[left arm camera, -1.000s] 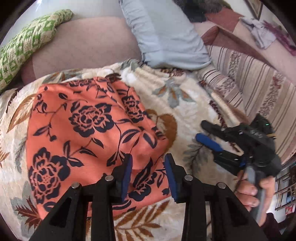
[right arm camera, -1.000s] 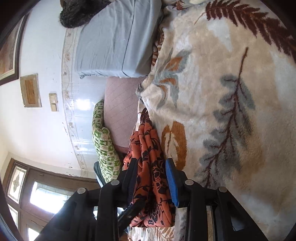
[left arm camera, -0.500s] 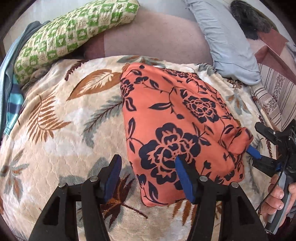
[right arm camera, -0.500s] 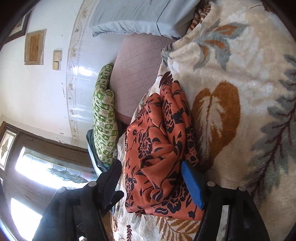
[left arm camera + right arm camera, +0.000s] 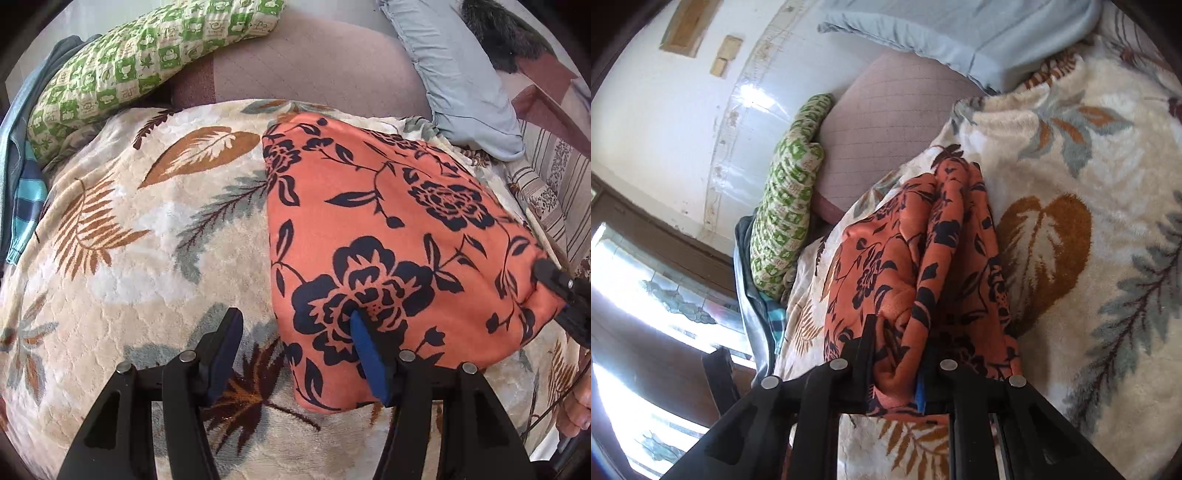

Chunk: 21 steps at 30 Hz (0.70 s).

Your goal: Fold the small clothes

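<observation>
An orange garment with dark navy flowers lies folded on a cream leaf-patterned blanket. My left gripper is open, straddling the garment's near left edge, with its right finger resting on the cloth. In the right wrist view my right gripper is shut on the bunched folded edge of the orange garment. The right gripper also shows at the right edge of the left wrist view, at the garment's right corner.
A green checked pillow and a grey-blue pillow lie at the back against a mauve cushion. Blue striped clothes sit at the far left. A striped sofa runs along the right.
My left gripper moved left off the garment's middle to its left edge and opened wider. My right gripper moved onto the garment's right edge, opened, then closed on it.
</observation>
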### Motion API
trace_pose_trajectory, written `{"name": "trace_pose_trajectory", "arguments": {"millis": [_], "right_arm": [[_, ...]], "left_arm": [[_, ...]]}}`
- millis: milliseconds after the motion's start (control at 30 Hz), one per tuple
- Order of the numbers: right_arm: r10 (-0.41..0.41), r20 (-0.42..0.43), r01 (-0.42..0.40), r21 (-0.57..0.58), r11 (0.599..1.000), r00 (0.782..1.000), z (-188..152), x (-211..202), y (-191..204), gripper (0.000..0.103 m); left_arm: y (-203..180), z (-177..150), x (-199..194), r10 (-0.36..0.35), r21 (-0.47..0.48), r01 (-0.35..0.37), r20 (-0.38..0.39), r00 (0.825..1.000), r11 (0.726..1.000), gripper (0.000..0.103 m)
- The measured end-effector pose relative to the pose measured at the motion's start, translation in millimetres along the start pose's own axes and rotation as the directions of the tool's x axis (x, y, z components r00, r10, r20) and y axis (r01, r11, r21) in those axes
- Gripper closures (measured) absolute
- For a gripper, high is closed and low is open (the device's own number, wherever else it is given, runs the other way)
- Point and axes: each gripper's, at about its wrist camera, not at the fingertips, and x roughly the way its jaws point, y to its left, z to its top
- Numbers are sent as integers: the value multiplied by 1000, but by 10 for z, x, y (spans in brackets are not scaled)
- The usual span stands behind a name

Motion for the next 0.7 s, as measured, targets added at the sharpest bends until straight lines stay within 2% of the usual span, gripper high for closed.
{"name": "trace_pose_trajectory", "arguments": {"millis": [33, 100, 133, 200, 267, 367, 400, 433, 500, 600, 633, 700], "right_arm": [[-37, -17, 37, 4, 999, 999, -50, 32, -72, 86], [-112, -117, 119, 48, 992, 987, -90, 262, -322, 86], [-114, -162, 129, 86, 988, 980, -93, 367, -446, 84], [-64, -169, 92, 163, 982, 983, -58, 342, -556, 81], [-59, -127, 80, 167, 983, 990, 29, 114, -476, 74], [-88, 66, 83, 80, 993, 994, 133, -336, -282, 68], [-63, 119, 58, 38, 998, 991, 149, -409, -212, 68], [-21, 120, 21, 6, 1000, 993, 161, -392, -158, 68], [45, 44, -43, -32, 999, 998, 142, -183, -46, 69], [60, -67, -64, -63, 996, 996, 36, 206, 117, 75], [30, -106, -37, -73, 997, 994, -2, 321, 134, 77], [-83, -193, 71, -68, 995, 978, -78, 566, 34, 78]], "left_arm": [[10, 2, 12, 4, 9, -4, -2, 1000, 1000, 41], [13, 7, 90, 8, 13, -8, -32, 999, 1000, 41], [16, 15, 120, 7, 4, -6, -51, 999, 1000, 41], [0, 72, 73, -4, 5, 4, -53, 999, 1000, 41], [-51, 204, -67, 11, 47, -12, 8, 1000, 999, 41], [-139, 533, -107, 26, 84, -30, 47, 999, 996, 41], [-174, 648, -58, 32, 93, -37, 46, 998, 995, 41], [-207, 752, 20, 41, 96, -45, 38, 998, 994, 41], [-256, 938, 215, 61, 90, -63, 23, 998, 994, 41], [-315, 1161, 522, 98, 79, -99, 13, 995, 992, 41], [-333, 1198, 651, 118, 89, -116, -8, 993, 989, 41], [-317, 1221, 925, 138, 79, -132, -78, 987, 988, 38]]}}
